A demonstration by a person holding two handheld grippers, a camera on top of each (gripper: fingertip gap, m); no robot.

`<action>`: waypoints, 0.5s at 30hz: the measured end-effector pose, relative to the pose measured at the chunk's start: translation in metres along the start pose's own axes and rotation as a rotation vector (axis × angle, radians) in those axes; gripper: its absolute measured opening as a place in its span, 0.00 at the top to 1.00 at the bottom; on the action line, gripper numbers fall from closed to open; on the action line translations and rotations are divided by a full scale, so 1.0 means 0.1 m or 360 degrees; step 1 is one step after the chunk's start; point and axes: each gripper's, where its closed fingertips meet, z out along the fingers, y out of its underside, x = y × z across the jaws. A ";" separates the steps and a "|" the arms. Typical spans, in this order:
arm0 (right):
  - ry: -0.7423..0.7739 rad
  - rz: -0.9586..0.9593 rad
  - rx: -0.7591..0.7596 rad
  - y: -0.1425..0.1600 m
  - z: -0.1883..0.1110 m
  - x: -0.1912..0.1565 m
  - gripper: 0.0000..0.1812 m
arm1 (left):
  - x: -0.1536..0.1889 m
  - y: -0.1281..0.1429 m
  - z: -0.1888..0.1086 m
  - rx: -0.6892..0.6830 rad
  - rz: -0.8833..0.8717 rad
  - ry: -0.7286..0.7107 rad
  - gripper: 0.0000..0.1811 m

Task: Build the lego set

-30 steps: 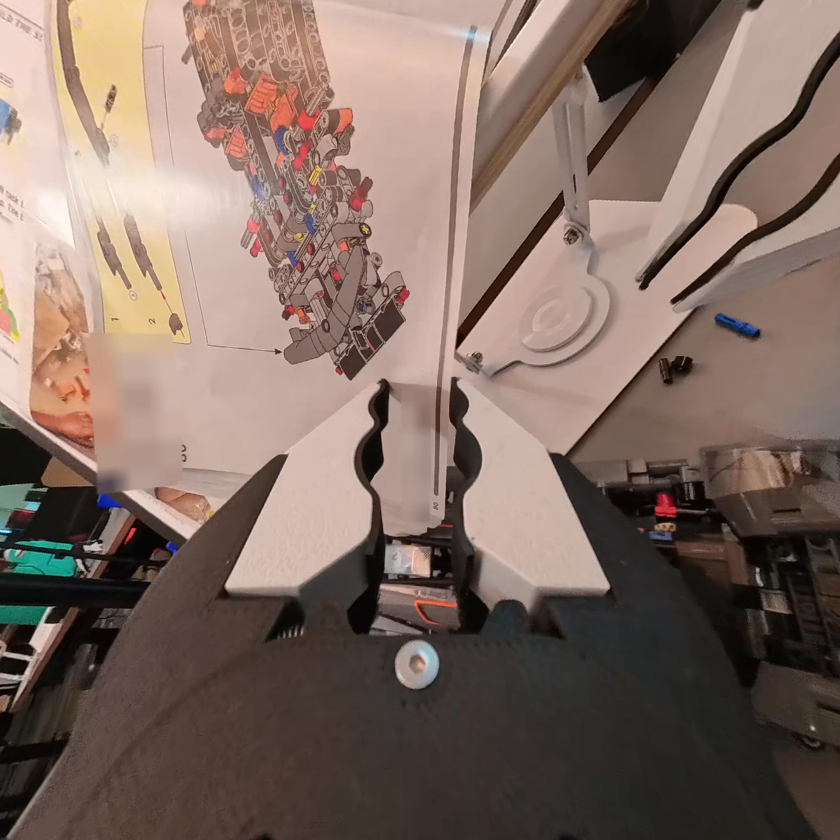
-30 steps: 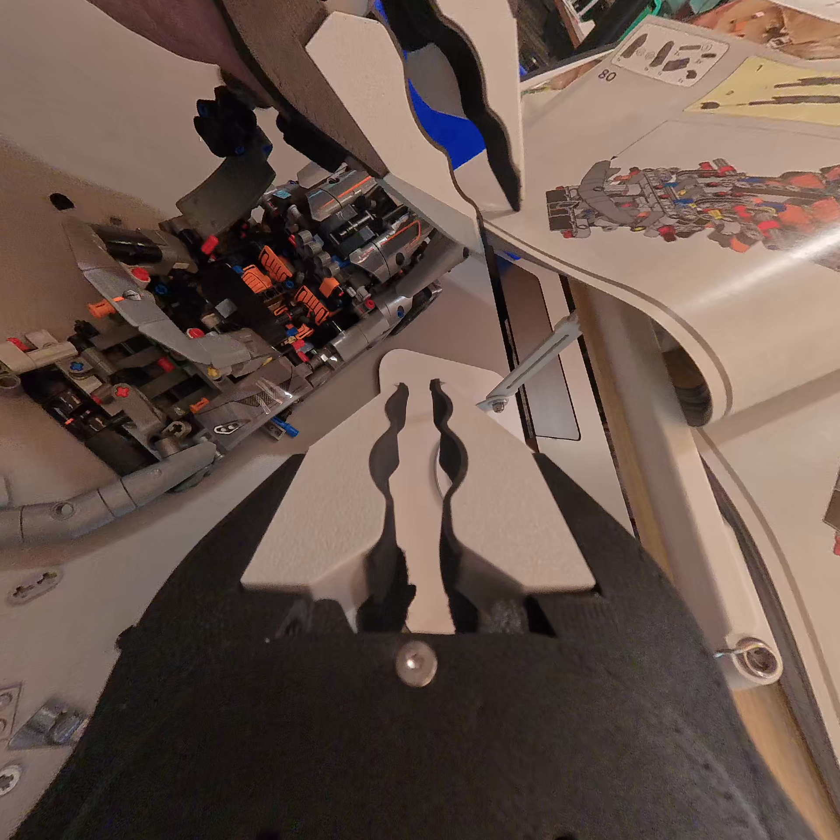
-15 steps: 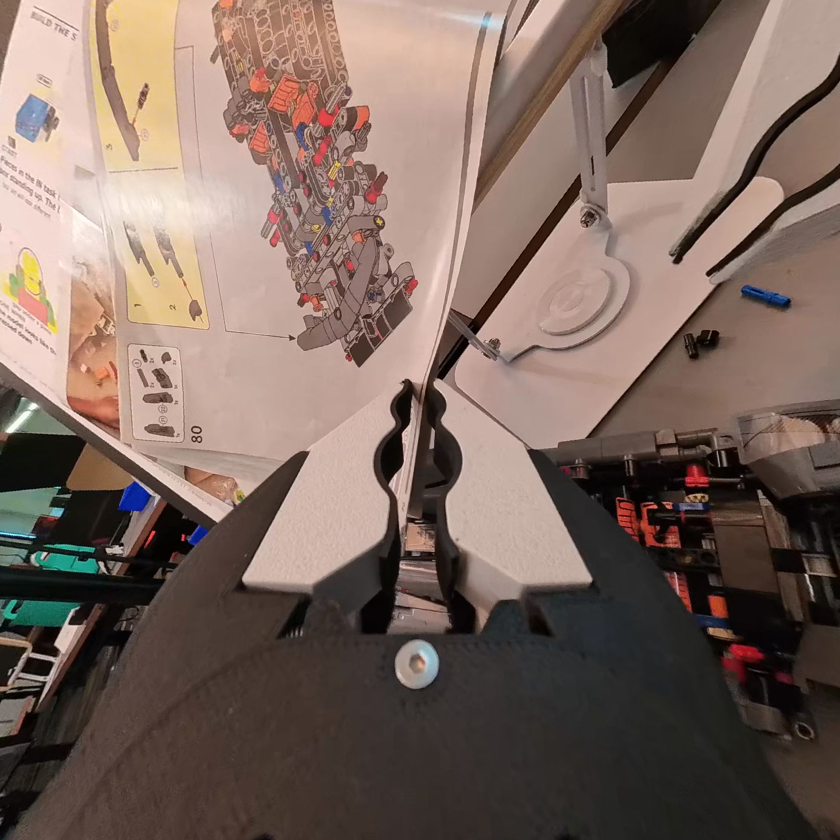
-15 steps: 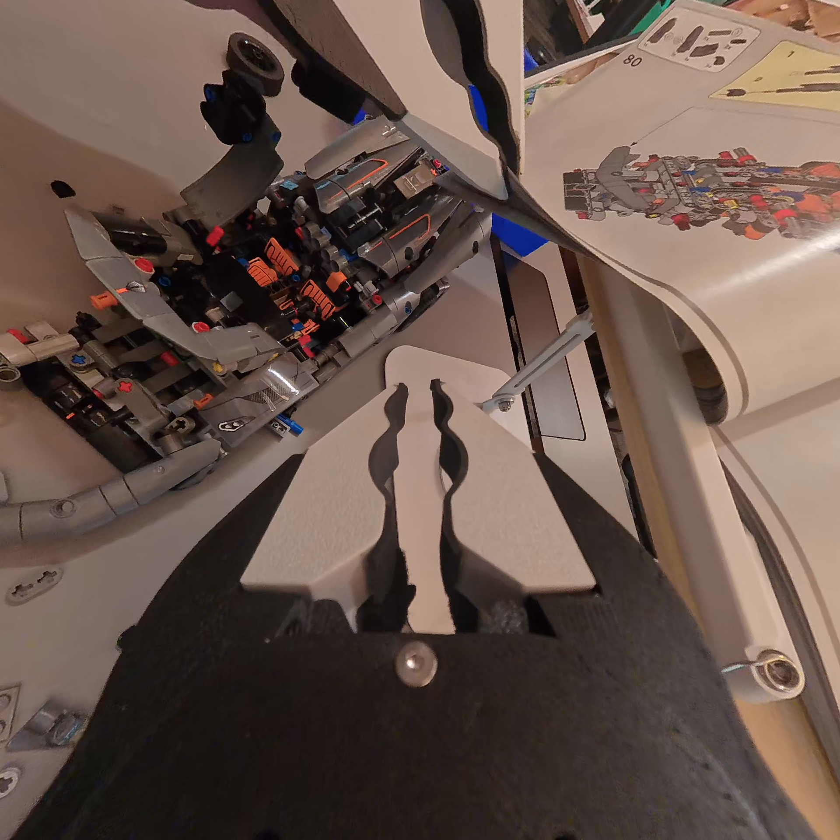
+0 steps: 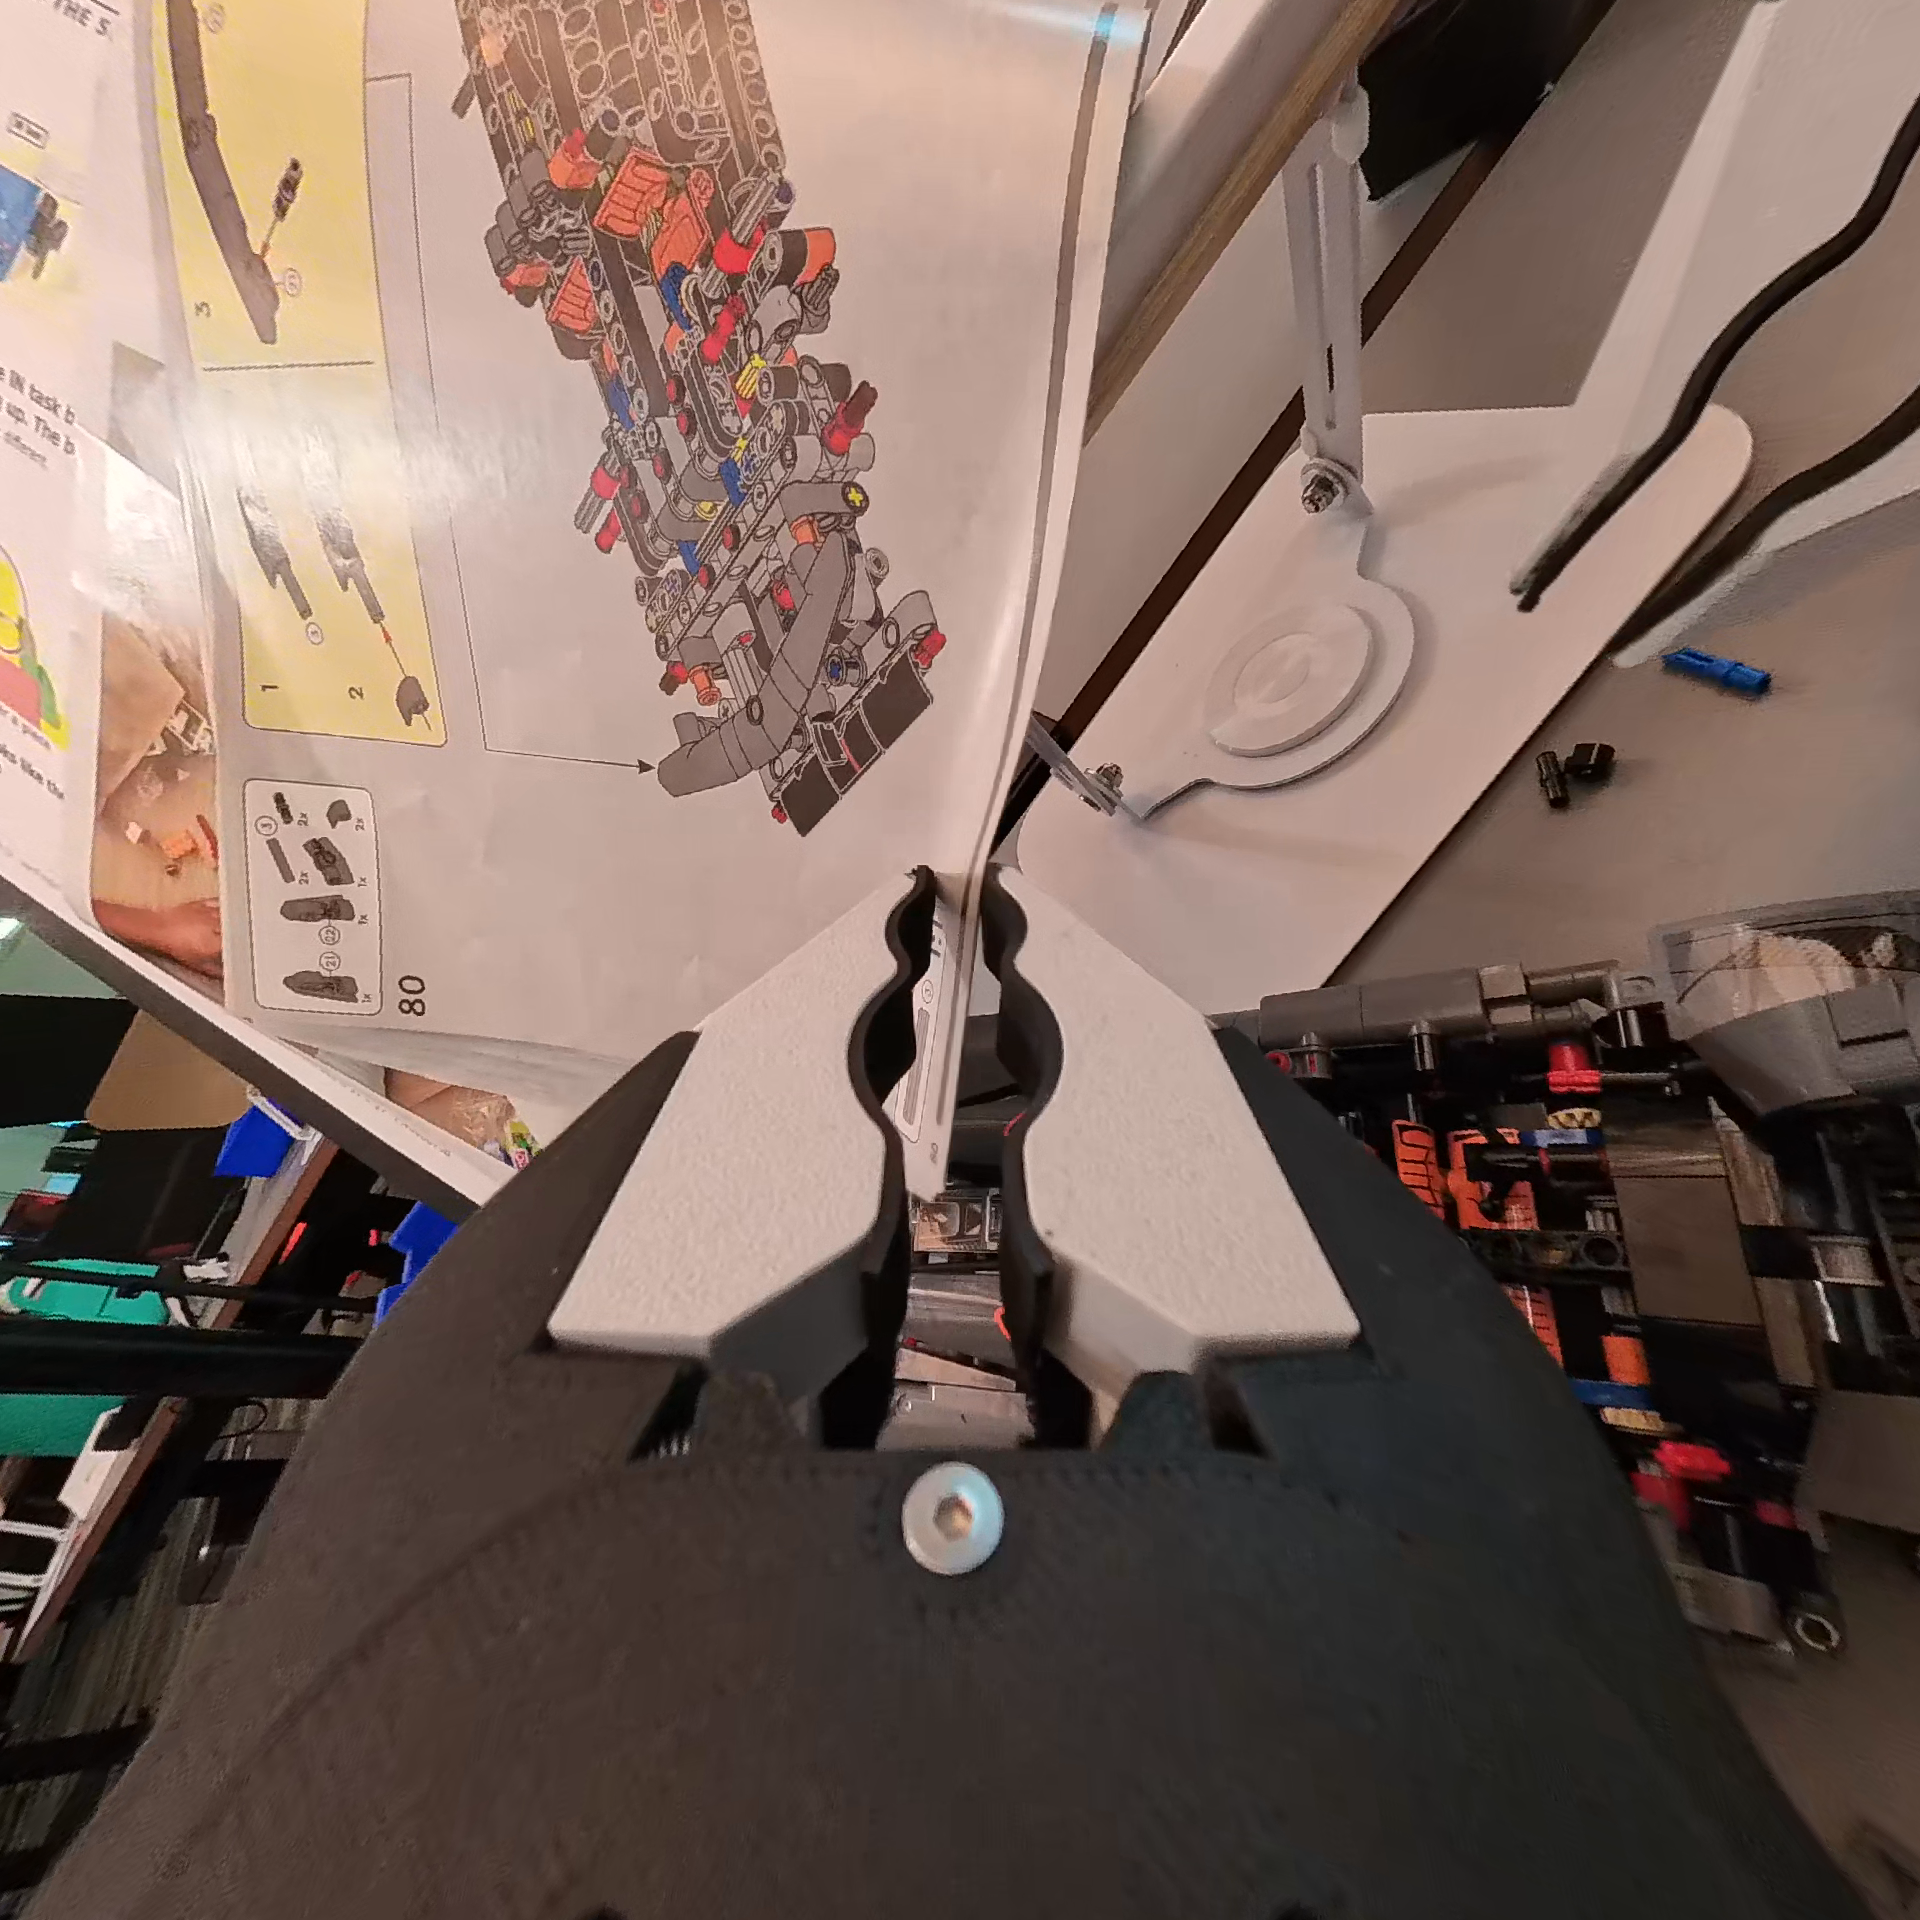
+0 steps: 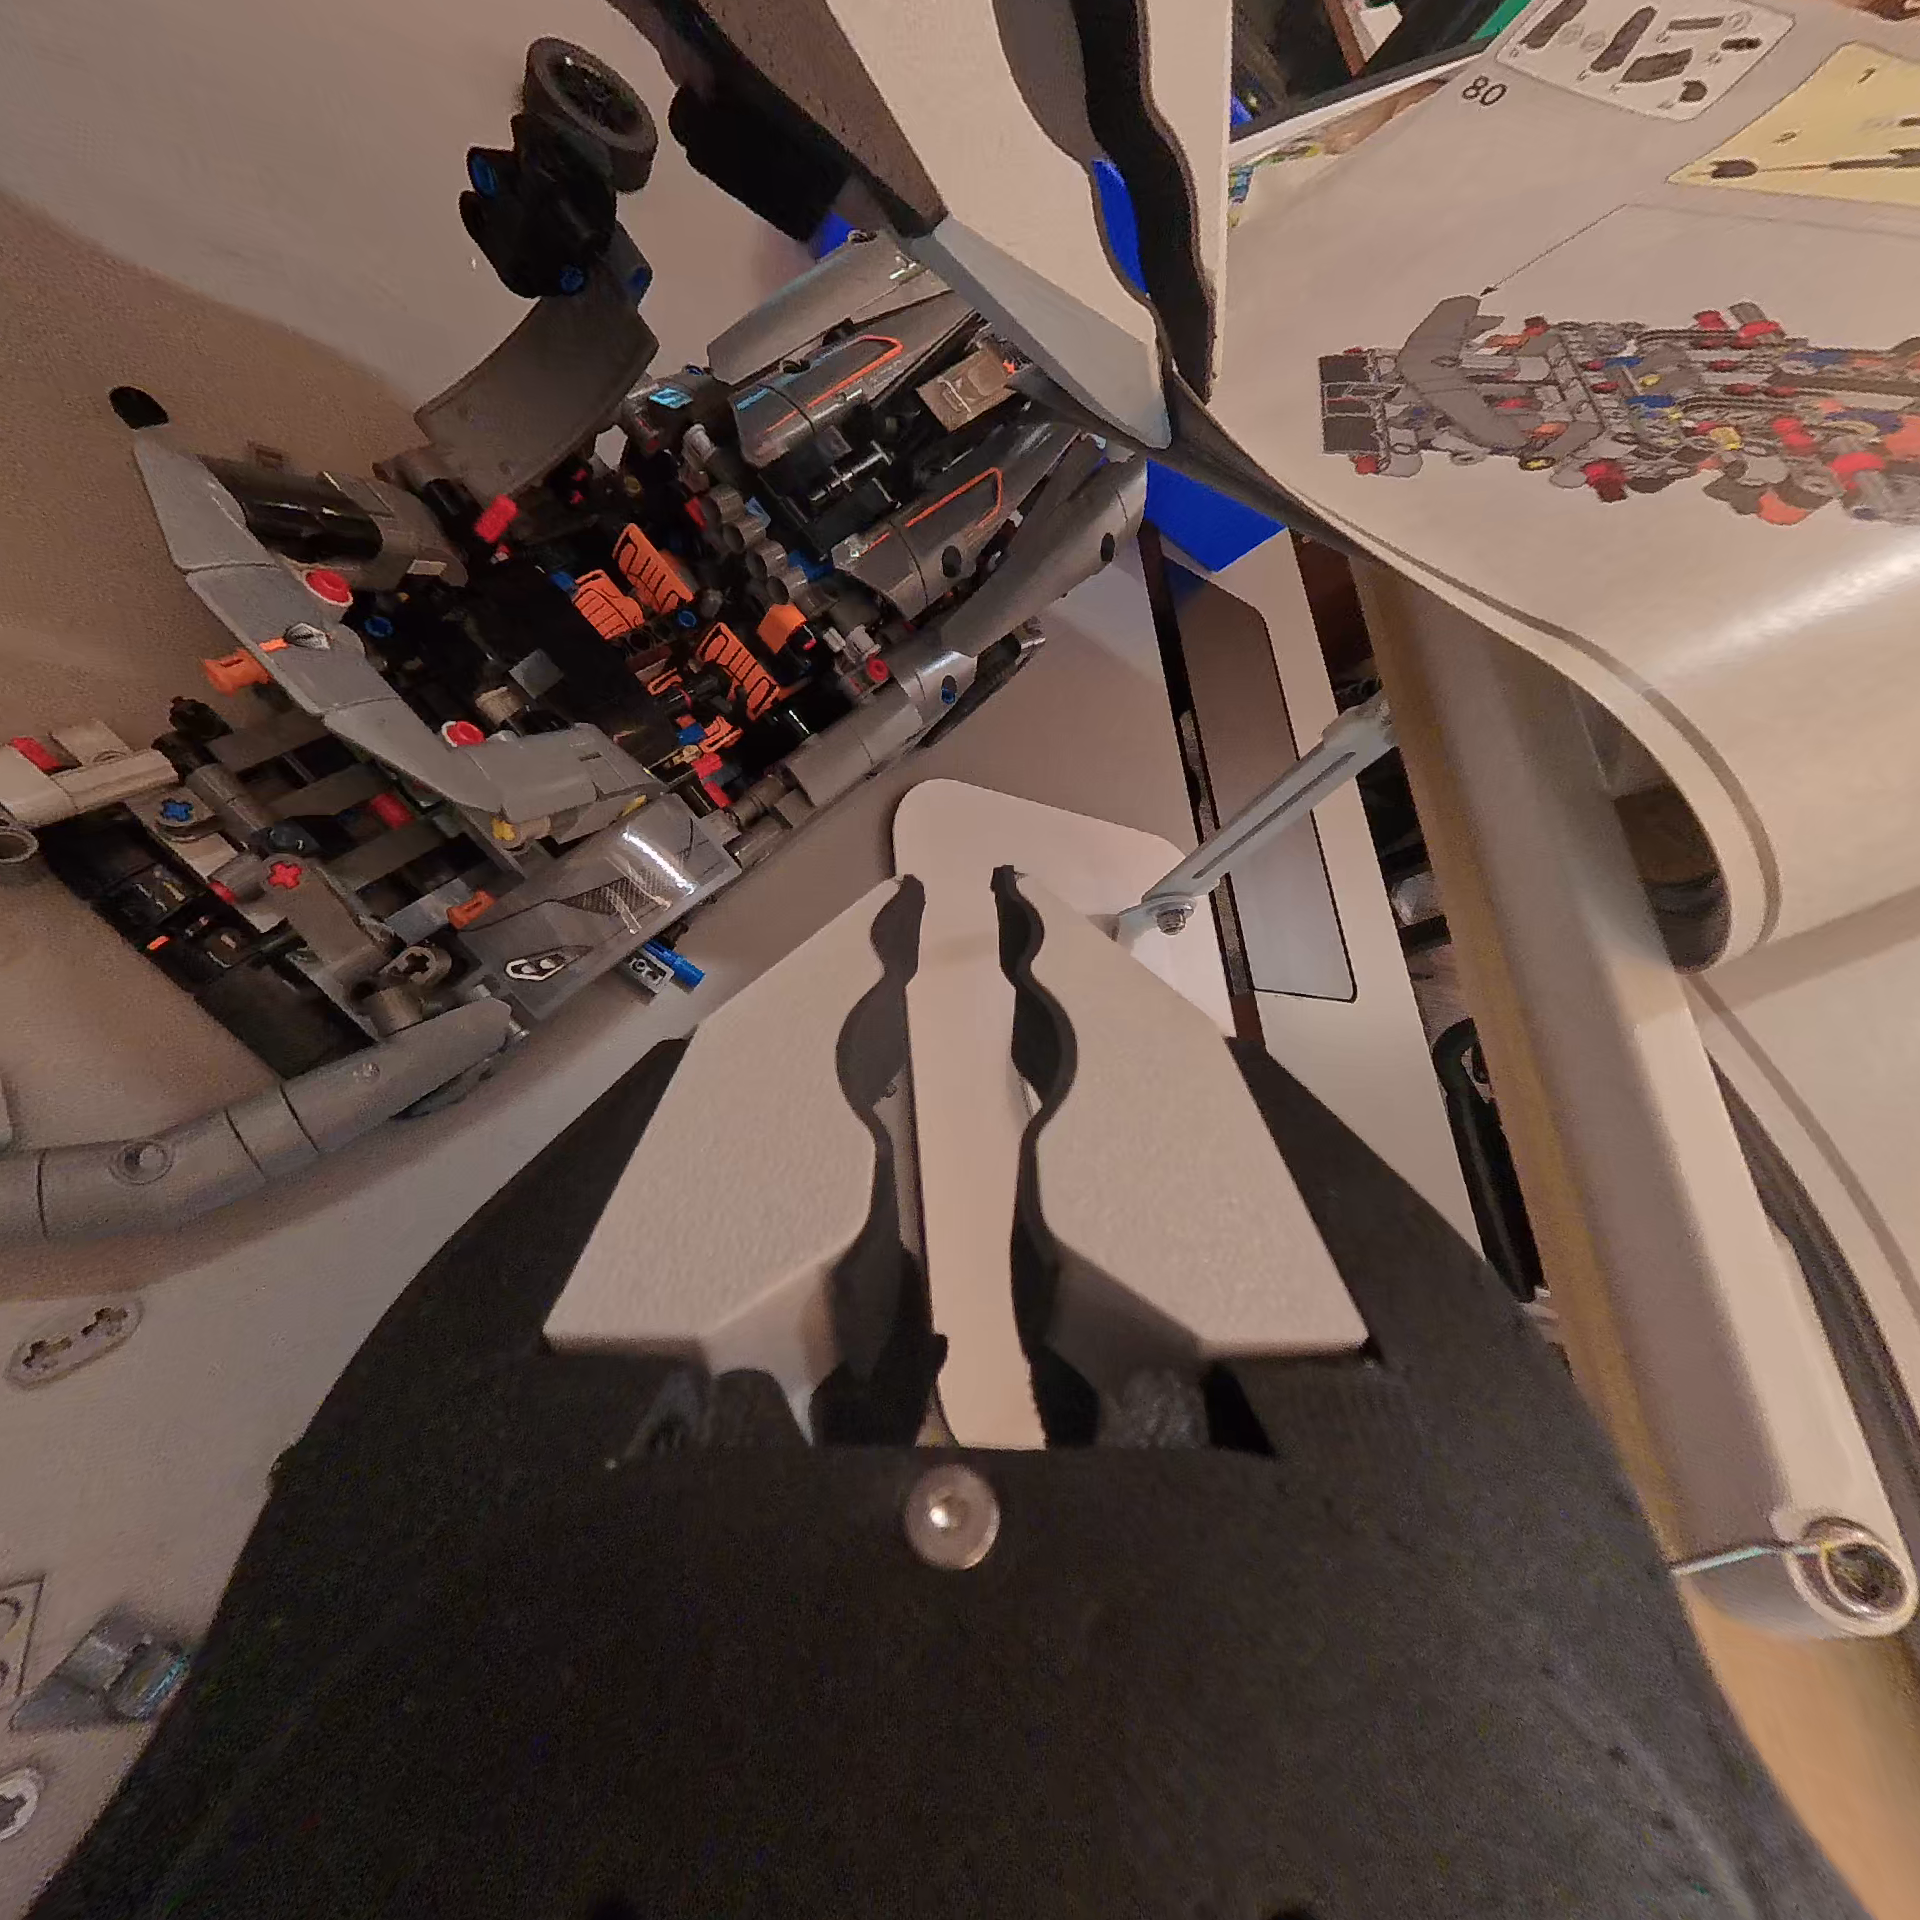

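Glossy white paper fills the far left of the left wrist view: a page (image 5: pixel 644 499) of the manual, its lower corner clamped between the fingers of the left gripper (image 5: pixel 954 883). The page edge runs up and away from the tips, and the paper curls into a roll farther on, as the right wrist view shows (image 6: pixel 1621 582).

No bins or trays can be made out; the loose parts lie straight on the table (image 5: pixel 1621 862): a blue pin (image 5: pixel 1714 670) and a small black connector (image 5: pixel 1577 767), well apart from the model, at the far right.

The model (image 6: pixel 582 665), a grey, black and orange car chassis, sits on the table left of the right gripper (image 6: pixel 958 883). In that view its long axis runs from near left to far right, with the end under the left gripper pointing far right. A black wheel piece (image 6: pixel 582 135) lies just beyond it.

The right gripper's fingers stand a little apart, with nothing between them, over a white plate (image 6: pixel 1039 831).

Compared with half a second ago, the left gripper has opened a little around the page, and more of the corner now sits between its fingers. The right gripper and model have hardly shifted.
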 end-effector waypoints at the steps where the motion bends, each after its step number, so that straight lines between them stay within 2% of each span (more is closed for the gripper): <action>1: -0.0002 -0.0002 -0.0003 0.01 0.01 0.00 0.93 | 0.00 0.00 0.00 0.0001 -0.0005 0.0007 0.97; 15: -0.0028 -0.0019 -0.0032 0.05 0.05 -0.06 0.94 | 0.02 0.02 0.00 0.0032 -0.0060 0.0047 0.96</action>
